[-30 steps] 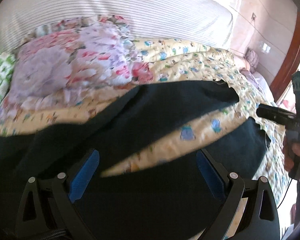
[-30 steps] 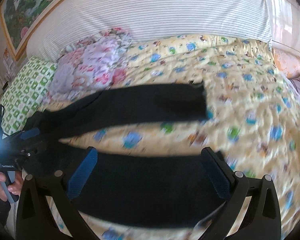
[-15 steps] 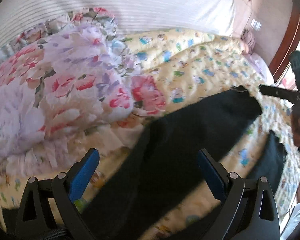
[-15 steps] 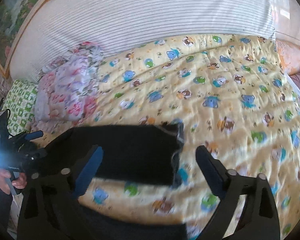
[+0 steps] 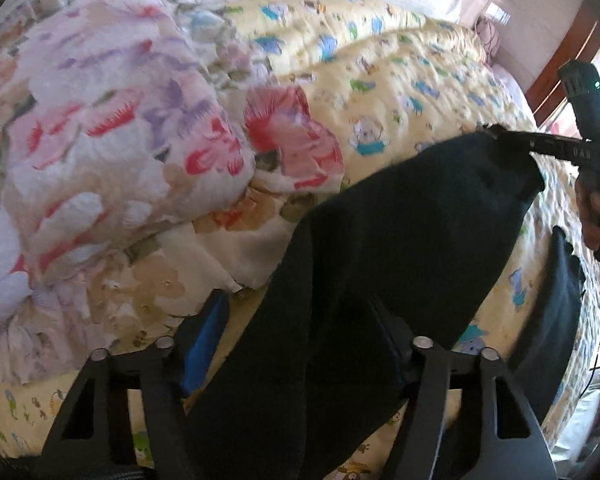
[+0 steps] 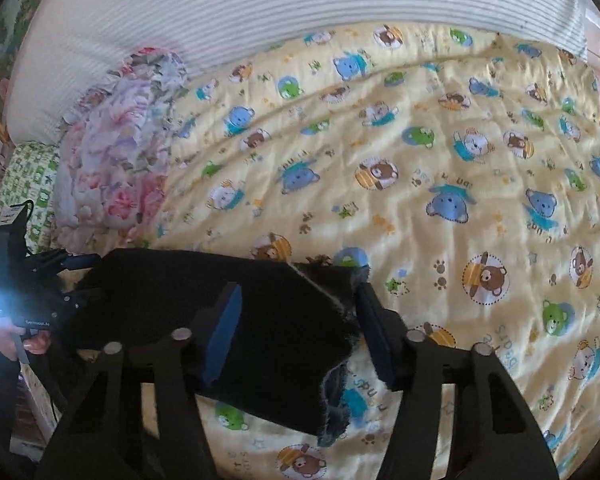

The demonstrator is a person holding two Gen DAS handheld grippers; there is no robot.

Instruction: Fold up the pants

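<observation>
Risk: your left claw (image 5: 300, 344) and right claw (image 6: 296, 332), just closing around the pants (image 6: 204, 300) but pads apart, may snag the quilt (image 6: 420, 140).

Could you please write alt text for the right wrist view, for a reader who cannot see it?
The right gripper straddles the frayed hem end of black pants lying on a yellow bear-print quilt, its jaws just closing, pads not yet pressing. At left, the left gripper meets the pants beside a floral blanket.

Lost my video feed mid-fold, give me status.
Both jaws just closing, not yet clamped. Black pants leg lies inside left gripper and right gripper, on quilt. Close beside: floral bedding.
</observation>
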